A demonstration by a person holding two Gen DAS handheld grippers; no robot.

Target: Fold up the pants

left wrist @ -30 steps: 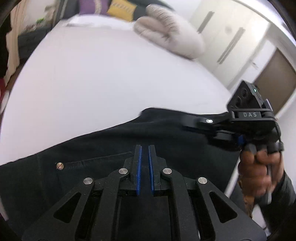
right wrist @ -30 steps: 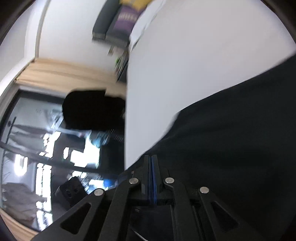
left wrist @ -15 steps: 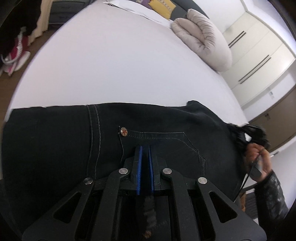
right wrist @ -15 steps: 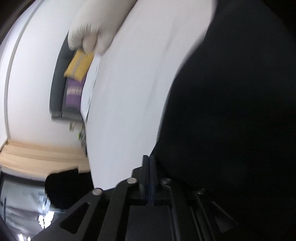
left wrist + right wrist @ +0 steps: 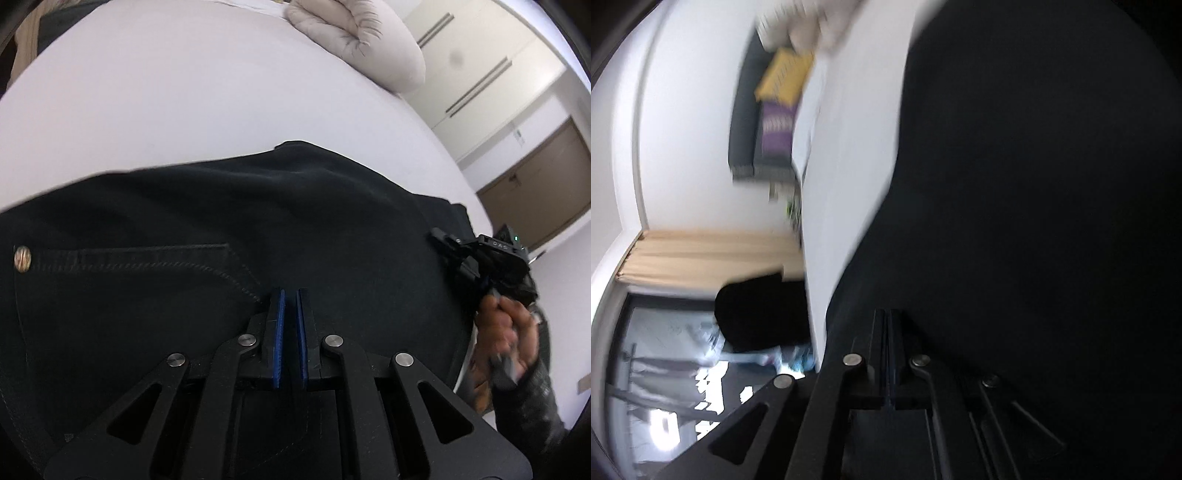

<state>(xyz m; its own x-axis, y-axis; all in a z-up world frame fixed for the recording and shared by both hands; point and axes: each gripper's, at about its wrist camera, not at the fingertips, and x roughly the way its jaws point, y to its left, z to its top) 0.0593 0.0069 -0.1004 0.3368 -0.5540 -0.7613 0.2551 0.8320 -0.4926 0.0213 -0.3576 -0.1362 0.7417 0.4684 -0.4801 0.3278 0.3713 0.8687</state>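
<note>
Black pants (image 5: 258,221) lie spread across the white bed (image 5: 184,92), a pocket seam and a metal rivet (image 5: 21,258) showing at the left. My left gripper (image 5: 290,295) is shut on the pants' near edge, its blue pads close together over the dark cloth. My right gripper (image 5: 437,234), held by a hand (image 5: 506,328), sits at the pants' right edge. In the blurred right wrist view the right gripper (image 5: 888,314) is closing, pads together against the pants (image 5: 1034,221). No cloth shows between them.
A rolled beige duvet (image 5: 362,40) lies at the bed's far side. White wardrobe doors (image 5: 480,55) and a brown door (image 5: 535,184) stand beyond the bed's right edge. The right wrist view shows yellow and purple cushions (image 5: 783,96) and a curtained window (image 5: 701,251).
In the left wrist view the pants slid left, and the right gripper came into view at their right edge. The right wrist view swung round, still blurred.
</note>
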